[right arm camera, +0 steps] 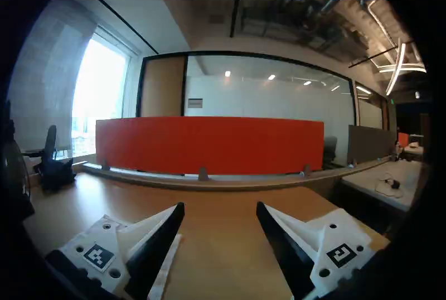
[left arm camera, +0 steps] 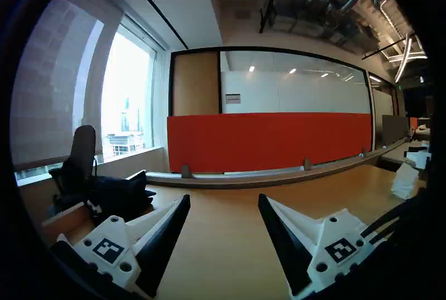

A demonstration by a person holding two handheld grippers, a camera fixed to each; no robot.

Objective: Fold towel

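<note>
My left gripper (left arm camera: 223, 199) hovers open over the wooden table (left arm camera: 234, 244), with nothing between its white and black fingers (left arm camera: 167, 227). My right gripper (right arm camera: 220, 206) is open too, above the same kind of wooden top (right arm camera: 223, 255). A narrow white textured strip, which looks like a towel edge (right arm camera: 167, 269), lies on the wood just beside the right gripper's left finger (right arm camera: 153, 238). The finger hides the rest of it. Neither gripper touches any cloth.
An orange divider panel (left arm camera: 267, 141) runs along the table's far edge. A black bag (left arm camera: 120, 194) and an office chair (left arm camera: 78, 160) sit at the far left by the window. A white crumpled object (left arm camera: 405, 180) stands at the right. Another desk (right arm camera: 384, 183) lies beyond.
</note>
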